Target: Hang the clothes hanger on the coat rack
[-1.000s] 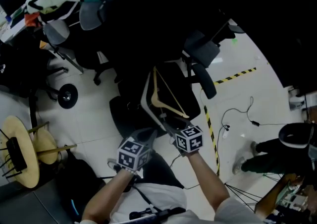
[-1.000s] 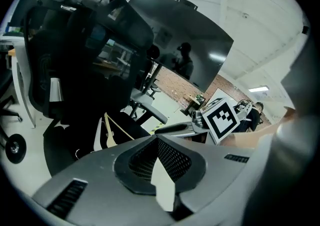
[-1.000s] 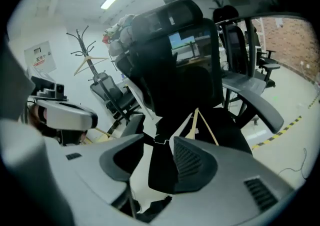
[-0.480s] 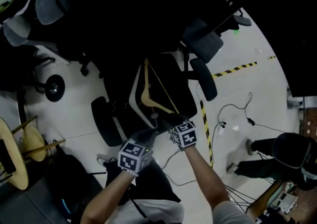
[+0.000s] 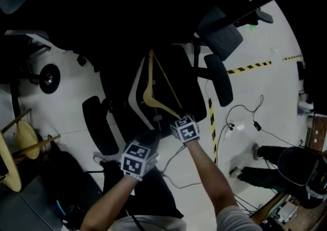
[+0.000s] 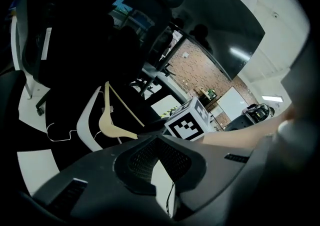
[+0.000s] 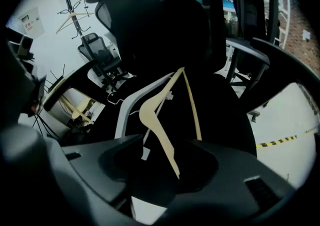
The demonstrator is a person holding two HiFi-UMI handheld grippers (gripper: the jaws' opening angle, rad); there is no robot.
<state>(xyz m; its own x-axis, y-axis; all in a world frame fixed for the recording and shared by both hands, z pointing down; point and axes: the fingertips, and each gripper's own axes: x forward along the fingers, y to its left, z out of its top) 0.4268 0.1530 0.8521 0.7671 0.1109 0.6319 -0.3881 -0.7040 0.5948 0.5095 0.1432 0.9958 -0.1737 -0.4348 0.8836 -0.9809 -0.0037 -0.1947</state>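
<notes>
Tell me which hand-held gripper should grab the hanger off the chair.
Right. The right hand-held gripper has its jaws apart, with the near end of the wooden hanger between them on the chair seat. The left hand-held gripper, also open, sits off to the side with nothing between its jaws.

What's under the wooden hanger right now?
The pale wooden clothes hanger lies on the black office chair seat, beside its white rim. The seat is too dark to show anything else beneath; the hook cannot be made out.
</notes>
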